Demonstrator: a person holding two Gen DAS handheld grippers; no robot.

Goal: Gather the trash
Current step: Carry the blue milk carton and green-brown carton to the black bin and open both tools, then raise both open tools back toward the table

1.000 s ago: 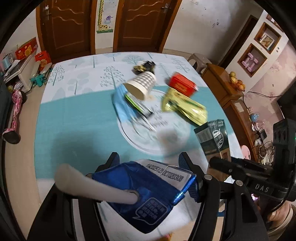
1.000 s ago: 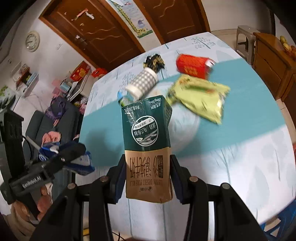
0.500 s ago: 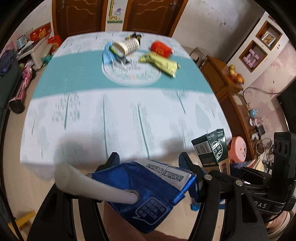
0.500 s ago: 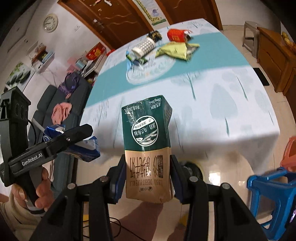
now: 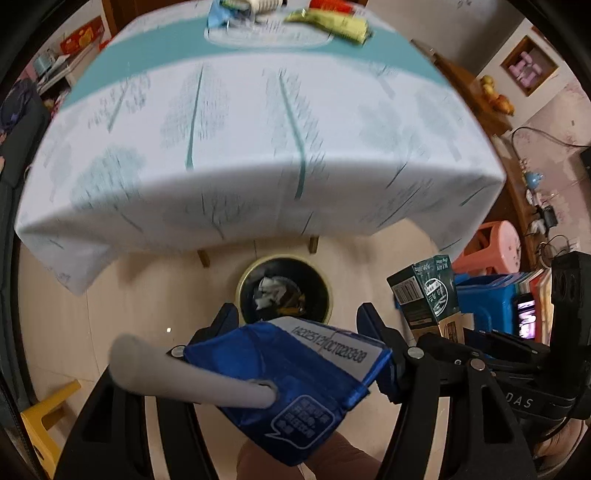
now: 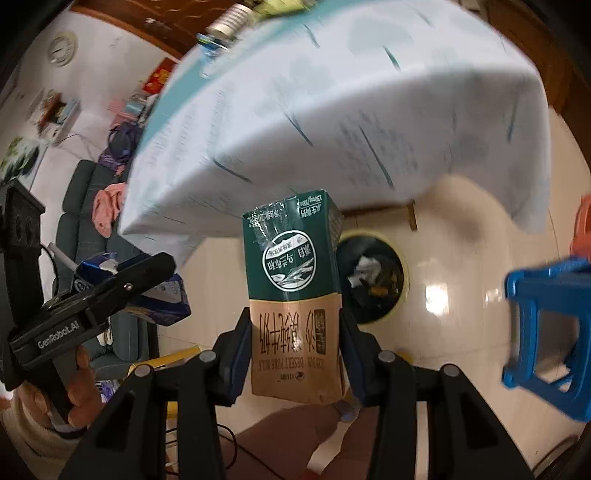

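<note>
Left wrist view looks steeply down past the near edge of the table (image 5: pixel 258 192), where the white and teal tablecloth (image 5: pixel 229 122) hangs over the corner and a stretch of pale tiled floor (image 5: pixel 140 295) lies open beneath it. On that floor, just beyond the table's edge, stands a round trash bin (image 5: pixel 243 284) with a yellowish rim and a dark liner, crumpled paper already inside. The left gripper (image 5: pixel 299 332) has its jaws closed on a crushed blue drink pouch (image 5: pixel 295 373) with a white straw (image 5: pixel 177 376) sticking out to the left; the pouch hangs above the near side of the bin. To the right, the right gripper (image 6: pixel 293 332) clamps a green and tan milk carton (image 6: pixel 293 288) by its lower half, upright between the pads, with the bin just behind and right of it in the right wrist view. The space between both held items and the bin mouth is open. A blue plastic stool (image 6: pixel 543 328) stands close on the right, a pink stool (image 5: pixel 498 240) beyond it, and a yellow stool (image 5: pixel 40 424) at the far left. More litter, a yellow wrapper (image 5: pixel 332 22) among it, remains on the far part of the tabletop. A dark sofa (image 6: pixel 85 206) with clothes on it lines the left wall.
</note>
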